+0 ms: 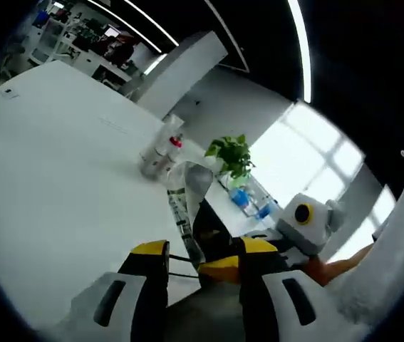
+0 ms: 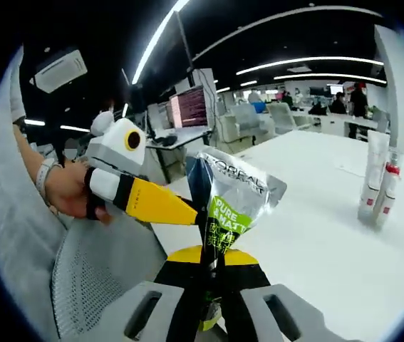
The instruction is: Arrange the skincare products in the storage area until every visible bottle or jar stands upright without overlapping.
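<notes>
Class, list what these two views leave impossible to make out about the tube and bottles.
- Tube, right gripper view: its lower end is hidden between the right tongs.
- Tube, left gripper view: label unreadable, blurred and edge-on.
- Bottles, right gripper view: labels too small.
- Bottles, left gripper view: too blurred to count.

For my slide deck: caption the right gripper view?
Both grippers pinch a L'Oréal tube above the white table.

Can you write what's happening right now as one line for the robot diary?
stage: tube held off table | right gripper: shut on squeeze tube | left gripper: tips at tube, grip unclear | upright bottles: on white table
</notes>
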The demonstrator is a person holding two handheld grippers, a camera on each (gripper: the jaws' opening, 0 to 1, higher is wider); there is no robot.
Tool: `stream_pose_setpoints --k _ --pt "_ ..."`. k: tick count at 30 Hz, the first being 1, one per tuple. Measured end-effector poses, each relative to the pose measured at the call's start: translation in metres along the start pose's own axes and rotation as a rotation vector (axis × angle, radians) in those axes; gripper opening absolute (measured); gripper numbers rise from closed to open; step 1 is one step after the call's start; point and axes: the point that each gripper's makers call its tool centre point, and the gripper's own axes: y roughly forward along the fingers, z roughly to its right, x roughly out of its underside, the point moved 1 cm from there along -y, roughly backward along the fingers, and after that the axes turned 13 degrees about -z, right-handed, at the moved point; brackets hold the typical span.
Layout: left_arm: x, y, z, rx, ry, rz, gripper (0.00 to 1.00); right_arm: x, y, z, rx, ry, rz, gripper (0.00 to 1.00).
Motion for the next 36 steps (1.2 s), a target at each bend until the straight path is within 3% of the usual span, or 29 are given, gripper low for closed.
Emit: stream_pose_setpoints --k 5,12,17,20,26,31,36 --pt "-0.005 -0.005 -0.001 0.030 -0.030 0.021 0.18 0.004 0.004 -0.005 -0.022 -0.029 -0.031 0.00" --pt "-0.002 -0.012 -0.005 0.093 -0.227 -0.005 0.12 0.006 0.008 -0.015 -0.056 -0.075 -0.043 0.01" --pt "-0.004 -0.014 0.001 0.093 -0.198 0.004 0.09 0.003 0.005 -0.016 -0.078 -0.071 -0.024 0.04" --pt "-0.005 -0.017 0.003 0.126 -0.236 -0.013 0.07 0.001 0.004 -0.017 -0.098 -0.054 -0.005 0.08" --pt "-0.008 -0.023 0.008 0.154 -0.224 -0.026 0.04 -0.007 -0.005 -0.018 -0.179 0.053 0.052 0.17" --pt "-0.014 -0.032 0.008 0.164 -0.217 -0.001 0.02 -0.014 -0.011 -0.016 -0.206 0.082 0.105 0.25" --pt "-0.017 -0.034 0.012 0.194 -0.219 0.009 0.00 -0.022 -0.018 -0.010 -0.257 0.168 0.171 0.31"
